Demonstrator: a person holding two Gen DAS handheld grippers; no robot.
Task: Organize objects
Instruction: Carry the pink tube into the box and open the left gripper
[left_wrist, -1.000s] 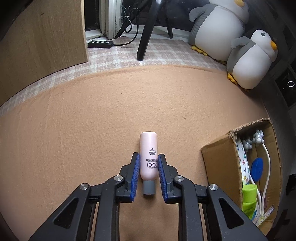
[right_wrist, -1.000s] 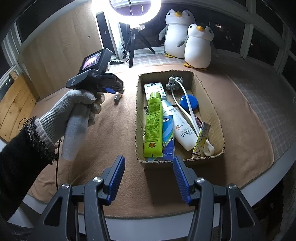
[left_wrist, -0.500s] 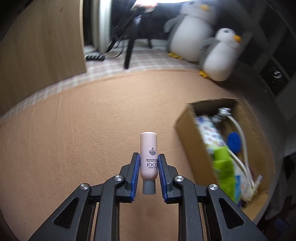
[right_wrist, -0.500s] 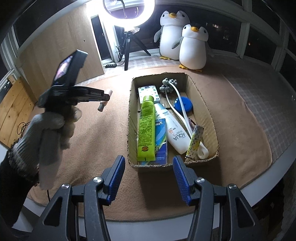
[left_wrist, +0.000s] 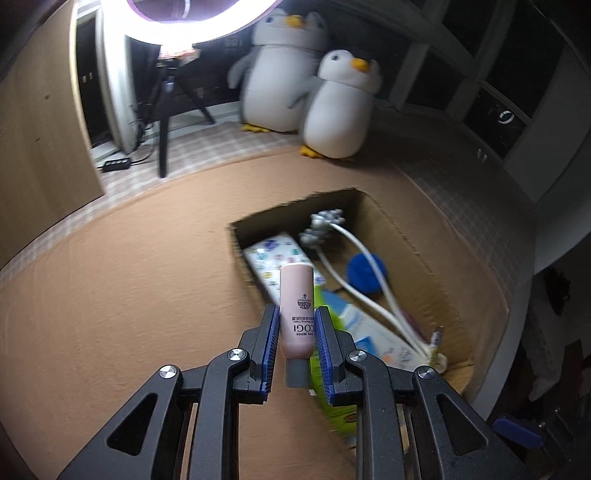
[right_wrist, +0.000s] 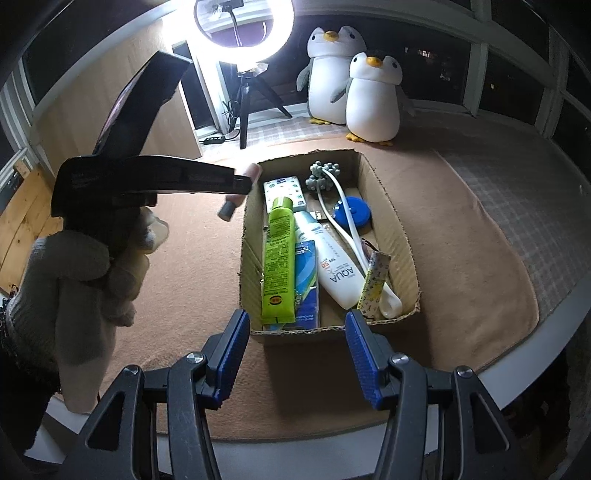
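Note:
My left gripper (left_wrist: 295, 317) is shut on a pink bottle (left_wrist: 296, 310) with a grey cap, held in the air at the left rim of the cardboard box (left_wrist: 476, 295). In the right wrist view the left gripper (right_wrist: 243, 181) holds the pink bottle (right_wrist: 236, 199) just left of the box (right_wrist: 399, 236). The box holds a green tube (right_wrist: 279, 254), a white AQUA bottle (right_wrist: 332, 266), a blue packet (right_wrist: 306, 277), a blue lid (right_wrist: 354, 216) and a white massager (right_wrist: 343, 206). My right gripper (right_wrist: 295, 332) is open and empty, at the box's near end.
Two plush penguins (right_wrist: 373, 99) stand behind the box. A ring light on a tripod (right_wrist: 243, 33) and a power strip (right_wrist: 212, 139) are at the back left. A brown mat (right_wrist: 461, 240) covers the table; its edge runs along the front and right.
My left gripper has lifted the pink bottle off the mat and carried it right, up to the box's left rim. My right gripper has stayed open near the box's near end.

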